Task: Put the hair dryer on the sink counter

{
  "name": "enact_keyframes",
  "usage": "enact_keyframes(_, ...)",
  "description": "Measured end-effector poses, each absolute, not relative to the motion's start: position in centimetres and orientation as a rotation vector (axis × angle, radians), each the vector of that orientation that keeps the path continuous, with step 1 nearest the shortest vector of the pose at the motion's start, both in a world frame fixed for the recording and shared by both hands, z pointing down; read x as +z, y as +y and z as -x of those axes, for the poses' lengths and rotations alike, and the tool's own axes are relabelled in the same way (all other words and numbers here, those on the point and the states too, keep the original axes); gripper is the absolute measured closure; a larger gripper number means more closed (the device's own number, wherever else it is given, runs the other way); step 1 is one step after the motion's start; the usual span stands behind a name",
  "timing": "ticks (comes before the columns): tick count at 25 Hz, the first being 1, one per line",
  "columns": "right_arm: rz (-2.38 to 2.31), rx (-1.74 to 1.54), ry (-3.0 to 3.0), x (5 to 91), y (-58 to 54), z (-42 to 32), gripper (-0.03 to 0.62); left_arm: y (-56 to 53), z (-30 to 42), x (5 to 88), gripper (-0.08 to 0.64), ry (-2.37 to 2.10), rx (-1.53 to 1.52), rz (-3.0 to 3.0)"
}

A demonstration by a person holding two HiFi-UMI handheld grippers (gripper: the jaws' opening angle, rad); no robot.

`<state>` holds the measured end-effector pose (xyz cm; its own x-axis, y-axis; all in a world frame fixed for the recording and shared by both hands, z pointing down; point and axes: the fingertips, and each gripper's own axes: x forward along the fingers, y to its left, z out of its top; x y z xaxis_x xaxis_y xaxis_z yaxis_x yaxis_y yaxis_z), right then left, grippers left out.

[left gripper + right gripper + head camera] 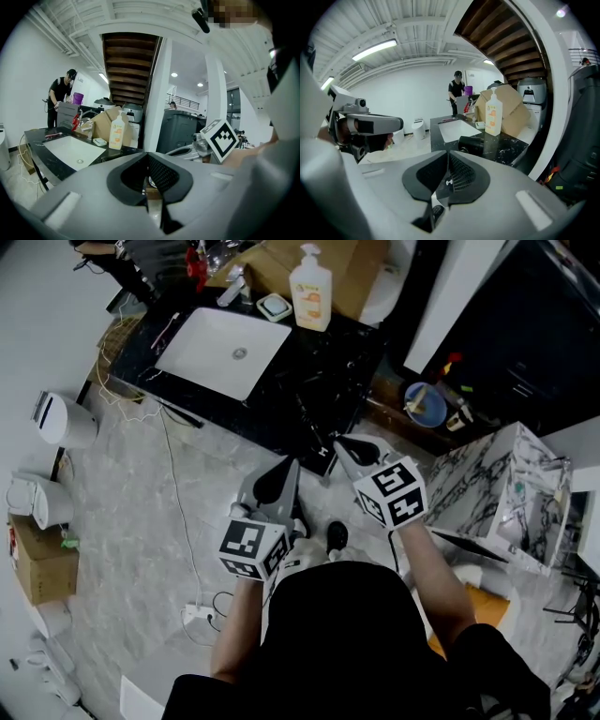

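Head view, arms: both forearms reach forward from the body, side by side, above the grey floor (131,521).
Head view, left claw (291,465): it points at the black stone surface (328,371), its marker cube (253,547) faces up, and its tips come to one point.
Head view, right claw (342,442): it is held further forward than the left one, with its tip at the front edge of the surface, and it looks closed too.
Head view, surroundings: a white sink (220,348) is set in the surface, and a soap bottle (310,289) stands behind the sink at the right corner.
Head view, hair dryer: I cannot make it out here, dark on dark stone.
Left gripper view, left claw (146,159): the two pads meet along one line, with nothing between them.
Left gripper view, extra: the right claw (185,151) shows at the right, near and about level, and a person (61,98) stands far behind the sink (70,150).
Right gripper view, right claw (448,164): the pads are pressed together and hold nothing.
Right gripper view, hair dryer (471,144): only this view shows it clearly, a black body lying on the surface (506,145), just ahead of the closed tips and apart from them, between the sink (457,130) and the soap bottle (493,115).
Right gripper view, extra: a cardboard box (511,105) stands behind the bottle.
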<state>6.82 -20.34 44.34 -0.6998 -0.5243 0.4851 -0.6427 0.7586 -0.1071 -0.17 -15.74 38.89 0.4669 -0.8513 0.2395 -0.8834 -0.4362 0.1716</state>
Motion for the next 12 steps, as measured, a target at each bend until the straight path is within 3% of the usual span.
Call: enact_keyframes(12,-0.910,0.304,-2.664,39.8,-17.7,-7.6,0.581,-14.7,0.3,37.8,0.560,-1.534,0.153,-2.455)
